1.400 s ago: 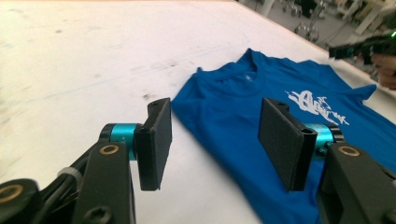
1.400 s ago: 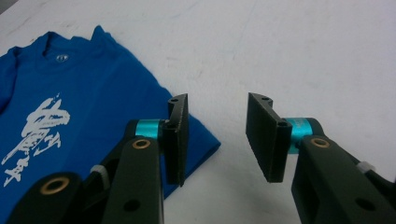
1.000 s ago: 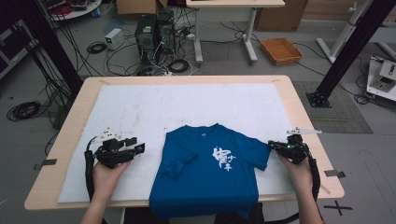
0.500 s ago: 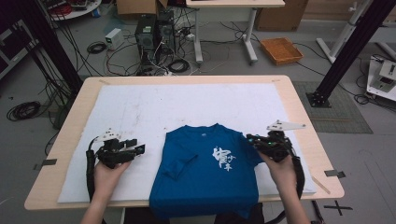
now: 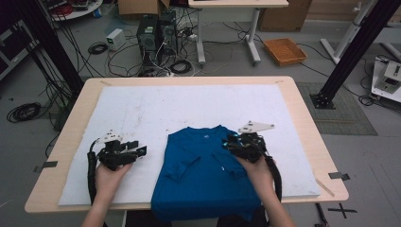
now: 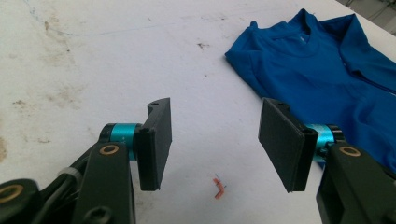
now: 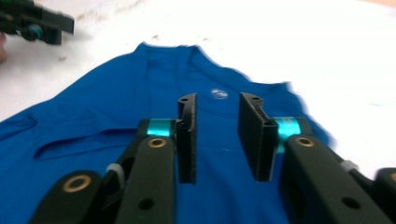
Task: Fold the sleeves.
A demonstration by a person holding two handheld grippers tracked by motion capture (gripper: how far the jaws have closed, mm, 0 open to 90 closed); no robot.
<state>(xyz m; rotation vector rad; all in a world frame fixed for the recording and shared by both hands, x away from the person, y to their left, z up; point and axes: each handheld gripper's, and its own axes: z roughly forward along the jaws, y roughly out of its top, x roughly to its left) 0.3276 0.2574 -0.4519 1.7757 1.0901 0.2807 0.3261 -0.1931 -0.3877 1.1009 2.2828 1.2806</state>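
The right gripper [image 5: 235, 142], black with teal collars behind its flat pads and a grey three-cornered plate on top, is held over the right shoulder part of the blue short-sleeved cotton T-shirt [image 5: 203, 175]. In the right gripper view its jaws have just been opening and stand a moderate gap apart; nothing is pinched between them, and blue cloth shows beyond the gap. The right sleeve lies folded inward across the shirt's chest, and the left sleeve is folded in as well, so the garment forms a narrow upright panel with its collar pointing away from the person.

The left gripper [image 5: 137, 150] sits off to the shirt's left over the white, lightly stained padded sheet [image 5: 189, 101], well apart from the cloth. Its jaws [image 6: 215, 140] stand wide and hold nothing; a small orange scrap [image 6: 218, 187] lies on the sheet below the gap.

The shirt's hem hangs over the near edge of the light wooden table [image 5: 302, 113].
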